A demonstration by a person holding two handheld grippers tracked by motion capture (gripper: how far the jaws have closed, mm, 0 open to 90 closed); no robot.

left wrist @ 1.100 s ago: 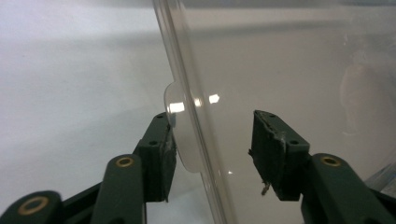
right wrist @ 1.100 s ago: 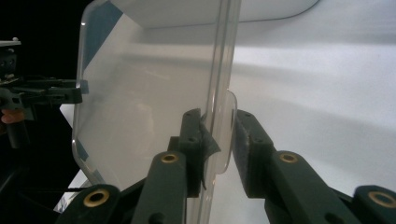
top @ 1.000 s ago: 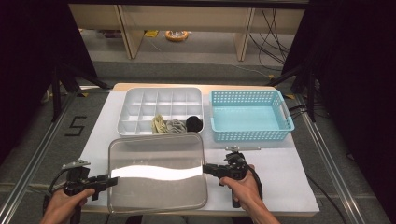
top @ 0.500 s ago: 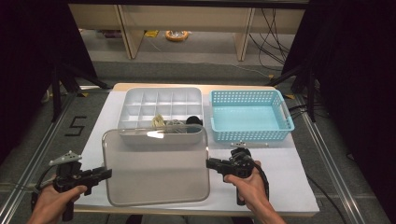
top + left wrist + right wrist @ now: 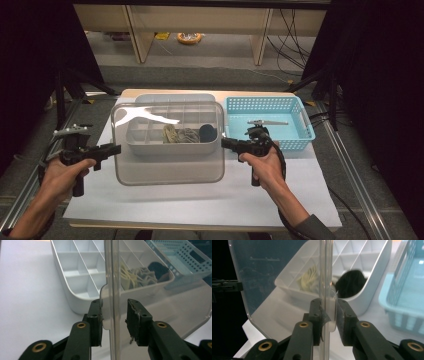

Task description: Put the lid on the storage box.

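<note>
Above the compartment box [image 5: 172, 127], both tools pinch the clear lid's [image 5: 167, 165] side edges.

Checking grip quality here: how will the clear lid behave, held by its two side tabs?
The lid looks stiff: it spans both grippers flat, without sagging. Its glossy plastic is probably slippery, and the left gripper shows a gap at one jaw, so it may pivot or slip.

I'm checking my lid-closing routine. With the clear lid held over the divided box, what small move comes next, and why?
Probably carry the clear lid a little farther forward: held by the left gripper and right gripper, its near part overhangs the divided box toward the person.
</note>
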